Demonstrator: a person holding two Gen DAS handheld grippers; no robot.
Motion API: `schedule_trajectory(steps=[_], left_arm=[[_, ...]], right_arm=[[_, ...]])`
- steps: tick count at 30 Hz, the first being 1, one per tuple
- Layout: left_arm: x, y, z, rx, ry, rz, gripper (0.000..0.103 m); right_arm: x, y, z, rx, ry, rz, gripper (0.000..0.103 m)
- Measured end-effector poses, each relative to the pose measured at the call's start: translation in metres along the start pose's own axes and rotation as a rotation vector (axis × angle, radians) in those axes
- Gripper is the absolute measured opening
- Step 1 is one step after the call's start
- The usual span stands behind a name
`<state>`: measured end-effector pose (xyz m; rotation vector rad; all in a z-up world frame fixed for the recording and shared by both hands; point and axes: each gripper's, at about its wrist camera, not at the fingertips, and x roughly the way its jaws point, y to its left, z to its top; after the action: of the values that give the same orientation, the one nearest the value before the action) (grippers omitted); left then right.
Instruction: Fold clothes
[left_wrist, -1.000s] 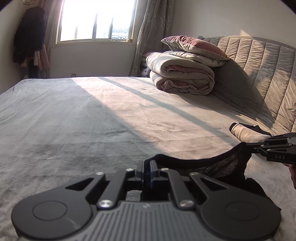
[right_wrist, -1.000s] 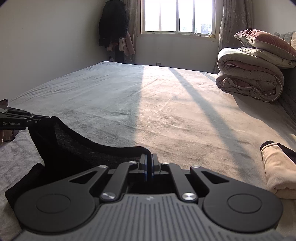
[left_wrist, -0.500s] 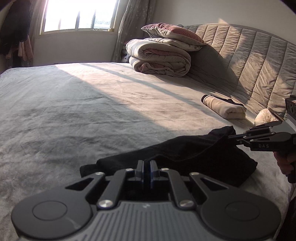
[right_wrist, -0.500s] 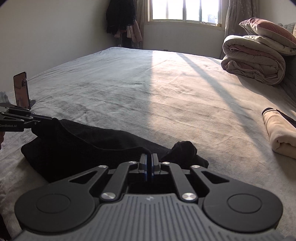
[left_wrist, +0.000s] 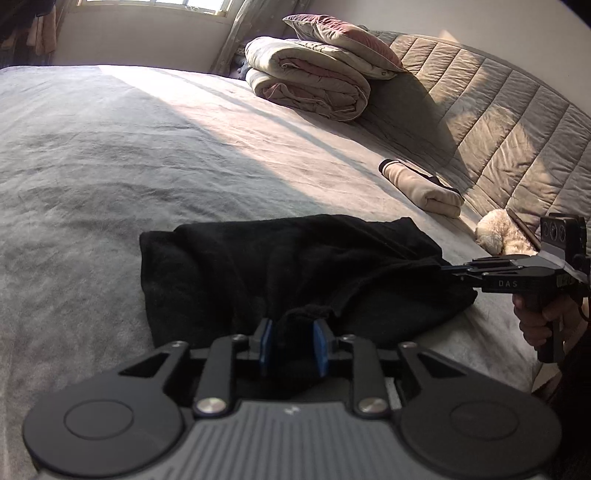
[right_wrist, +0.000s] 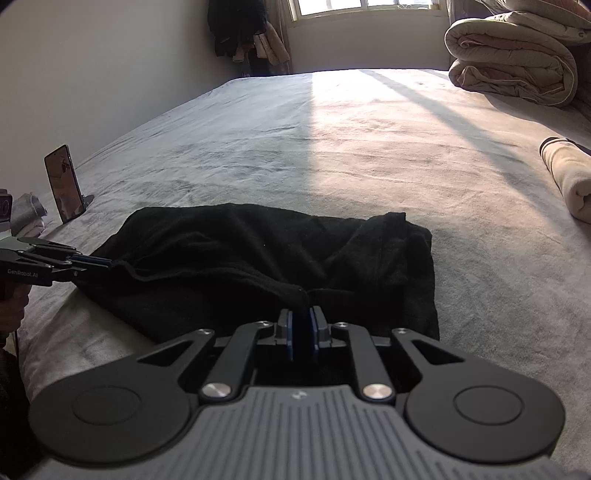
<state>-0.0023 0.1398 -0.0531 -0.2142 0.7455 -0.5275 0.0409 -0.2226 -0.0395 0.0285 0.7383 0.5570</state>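
Observation:
A black garment (left_wrist: 258, 266) lies folded over on the grey bed (left_wrist: 110, 147), near its front edge. My left gripper (left_wrist: 292, 328) is low over the garment's near edge. Its jaws are opening, and a bunched hem sits loose between the blue pads (left_wrist: 266, 343). My right gripper (right_wrist: 301, 319) is at the other end of that edge (right_wrist: 258, 254). Its jaws are opening too, a narrow gap showing with a thin fold of cloth in it. Each view shows the other gripper side-on, the right gripper (left_wrist: 448, 268) and the left gripper (right_wrist: 96, 263), tips at the hem.
A folded beige garment (left_wrist: 424, 188) lies by the quilted headboard (left_wrist: 498, 110), with a plush toy (left_wrist: 498, 236) beside it. A rolled quilt (left_wrist: 310, 85) and pillow (left_wrist: 343, 40) are stacked at the far corner. A phone (right_wrist: 63, 184) stands propped at the bed's left edge.
Both grippers have come down and forward with the black garment, which hung between them and now rests on the bed. Both pairs of jaws, shut before, have parted.

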Motion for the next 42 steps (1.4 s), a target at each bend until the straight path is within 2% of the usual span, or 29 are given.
schedule_trajectory(steps=[1, 2, 3, 4, 6, 10, 13, 16, 17, 18, 19, 20, 24, 26, 31, 33, 34, 36, 38, 41, 42], left_arm=[[-0.003, 0.004, 0.001, -0.03, -0.004, -0.012, 0.035], [-0.006, 0.007, 0.003, -0.061, -0.008, -0.024, 0.037], [-0.008, 0.011, 0.004, -0.09, -0.013, -0.036, 0.039], [-0.011, 0.014, 0.005, -0.113, -0.024, -0.043, 0.041], [-0.016, 0.021, 0.008, -0.16, -0.047, -0.057, 0.047], [-0.013, 0.034, 0.012, -0.279, -0.047, -0.071, 0.048], [-0.002, 0.034, 0.011, -0.303, -0.009, -0.061, 0.046], [0.012, 0.027, 0.009, -0.284, 0.023, -0.03, 0.042], [0.014, 0.024, 0.008, -0.271, 0.023, -0.016, 0.035], [0.017, 0.021, 0.008, -0.258, 0.022, -0.003, 0.03], [0.018, 0.019, 0.008, -0.25, 0.023, 0.003, 0.015], [0.017, 0.018, 0.008, -0.249, 0.023, 0.009, 0.005], [0.001, 0.026, 0.013, -0.281, -0.032, -0.045, 0.004], [-0.005, 0.032, 0.014, -0.299, -0.045, -0.037, 0.004], [0.009, 0.036, 0.01, -0.272, 0.041, 0.05, 0.006], [0.009, 0.033, 0.01, -0.25, 0.032, 0.064, 0.013], [0.006, 0.032, 0.01, -0.242, 0.02, 0.066, 0.017], [-0.004, 0.027, 0.012, -0.21, -0.028, 0.078, 0.035], [-0.013, 0.022, 0.015, -0.175, -0.079, 0.082, 0.036], [-0.021, 0.013, 0.017, -0.124, -0.128, 0.043, 0.038], [-0.021, 0.008, 0.017, -0.099, -0.134, 0.028, 0.038]], right_arm=[[-0.005, -0.002, 0.001, 0.015, -0.008, 0.009, 0.018], [-0.01, -0.004, 0.002, 0.03, -0.018, 0.016, 0.027], [-0.015, -0.007, 0.003, 0.049, -0.03, 0.017, 0.042], [-0.019, -0.009, 0.004, 0.068, -0.042, 0.018, 0.046], [-0.025, -0.017, 0.006, 0.115, -0.066, 0.022, 0.046], [-0.026, -0.034, 0.008, 0.242, -0.094, 0.0, 0.046], [-0.019, -0.047, 0.007, 0.34, -0.097, 0.017, 0.046], [-0.01, -0.049, 0.009, 0.384, -0.09, 0.04, 0.046], [-0.006, -0.048, 0.009, 0.394, -0.082, 0.047, 0.045], [-0.004, -0.047, 0.01, 0.392, -0.076, 0.049, 0.036], [-0.002, -0.045, 0.01, 0.39, -0.071, 0.05, 0.028], [0.0, -0.043, 0.011, 0.388, -0.065, 0.052, 0.013], [-0.002, -0.043, 0.015, 0.413, -0.071, 0.085, 0.007], [-0.007, -0.047, 0.017, 0.428, -0.081, 0.082, 0.007], [0.001, -0.049, 0.011, 0.35, -0.008, -0.06, 0.01], [0.003, -0.045, 0.007, 0.322, 0.011, -0.071, 0.015], [0.003, -0.044, 0.006, 0.307, 0.019, -0.075, 0.016], [-0.003, -0.04, 0.009, 0.278, 0.009, -0.072, 0.016], [-0.012, -0.035, 0.012, 0.243, -0.016, -0.07, 0.019], [-0.022, -0.024, 0.014, 0.18, -0.052, -0.05, 0.032], [-0.023, -0.019, 0.015, 0.151, -0.059, -0.04, 0.033]])
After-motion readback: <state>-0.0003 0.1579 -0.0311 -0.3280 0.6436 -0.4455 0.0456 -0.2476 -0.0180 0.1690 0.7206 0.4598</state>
